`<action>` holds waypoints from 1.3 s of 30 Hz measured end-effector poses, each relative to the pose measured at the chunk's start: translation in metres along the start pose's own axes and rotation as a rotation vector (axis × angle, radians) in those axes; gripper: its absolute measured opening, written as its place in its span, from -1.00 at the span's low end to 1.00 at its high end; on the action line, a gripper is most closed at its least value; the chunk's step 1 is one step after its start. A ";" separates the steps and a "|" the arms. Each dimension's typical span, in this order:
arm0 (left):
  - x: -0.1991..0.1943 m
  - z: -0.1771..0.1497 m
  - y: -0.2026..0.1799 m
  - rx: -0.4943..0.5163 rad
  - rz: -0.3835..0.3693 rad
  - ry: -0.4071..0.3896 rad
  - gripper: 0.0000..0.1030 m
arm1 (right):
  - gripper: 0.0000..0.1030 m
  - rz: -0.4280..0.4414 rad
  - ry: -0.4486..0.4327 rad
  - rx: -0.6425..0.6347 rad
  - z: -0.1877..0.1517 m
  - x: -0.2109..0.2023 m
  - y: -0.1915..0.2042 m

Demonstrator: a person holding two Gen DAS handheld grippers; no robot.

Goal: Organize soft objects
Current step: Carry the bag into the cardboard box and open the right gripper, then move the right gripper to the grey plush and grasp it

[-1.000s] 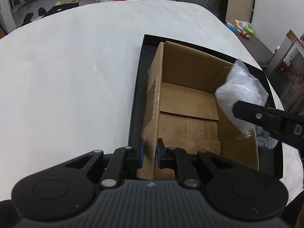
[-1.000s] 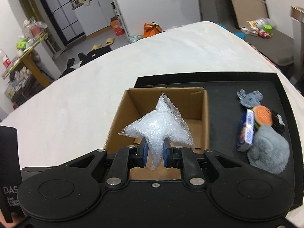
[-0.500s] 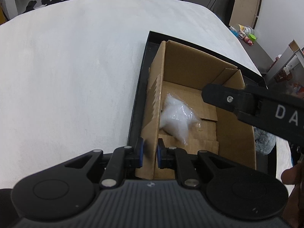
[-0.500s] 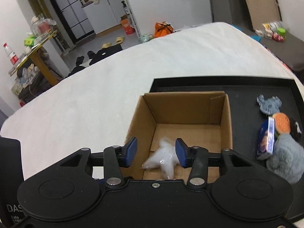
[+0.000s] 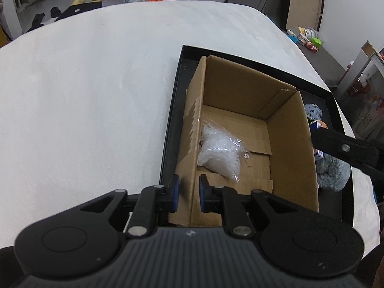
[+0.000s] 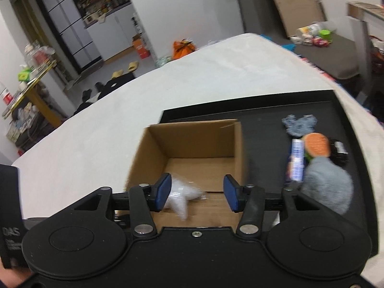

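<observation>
An open cardboard box [image 5: 295, 144] [image 6: 192, 141] stands on a black tray [image 5: 172, 129] [image 6: 264, 129]. A clear bag of white filling [image 5: 219, 152] [image 6: 182, 198] lies on the box floor by its left wall. My left gripper [image 5: 187, 193] is shut on the box's near left wall. My right gripper [image 6: 196, 192] is open and empty above the box's near edge; it shows at the right of the left wrist view [image 5: 345, 148]. A grey plush [image 6: 327, 187] [image 5: 332, 174], an orange soft toy [image 6: 316, 145], a blue-white pack [image 6: 296, 159] and a grey knitted piece [image 6: 298, 123] lie on the tray right of the box.
The tray sits on a white padded surface [image 5: 84, 96] [image 6: 96, 139] whose edge curves away at the right. Room furniture and floor clutter lie beyond it.
My right gripper opened and dropped the bag of filling into the box, then drew back to the right. My left gripper kept its hold on the box wall.
</observation>
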State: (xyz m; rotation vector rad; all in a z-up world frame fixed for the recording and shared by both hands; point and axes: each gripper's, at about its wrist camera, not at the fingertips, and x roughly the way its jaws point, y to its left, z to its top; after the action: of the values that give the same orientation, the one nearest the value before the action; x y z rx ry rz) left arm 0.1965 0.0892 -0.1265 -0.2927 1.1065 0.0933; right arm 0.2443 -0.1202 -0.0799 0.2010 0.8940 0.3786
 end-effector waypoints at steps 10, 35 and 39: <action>-0.015 -0.004 -0.010 0.013 0.045 -0.050 -0.05 | 0.38 -0.045 -0.045 0.111 -0.008 -0.014 -0.053; -0.011 -0.011 -0.050 0.086 0.169 -0.035 0.73 | 0.58 -0.076 -0.023 0.217 -0.036 0.013 -0.160; -0.006 -0.010 -0.057 0.120 0.191 -0.021 0.81 | 0.59 -0.072 -0.007 0.214 -0.038 0.025 -0.163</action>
State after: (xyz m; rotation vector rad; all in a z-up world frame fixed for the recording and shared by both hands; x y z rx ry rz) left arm 0.1976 0.0321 -0.1149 -0.0777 1.1131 0.1979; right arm 0.2676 -0.2588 -0.1741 0.3654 0.9317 0.2146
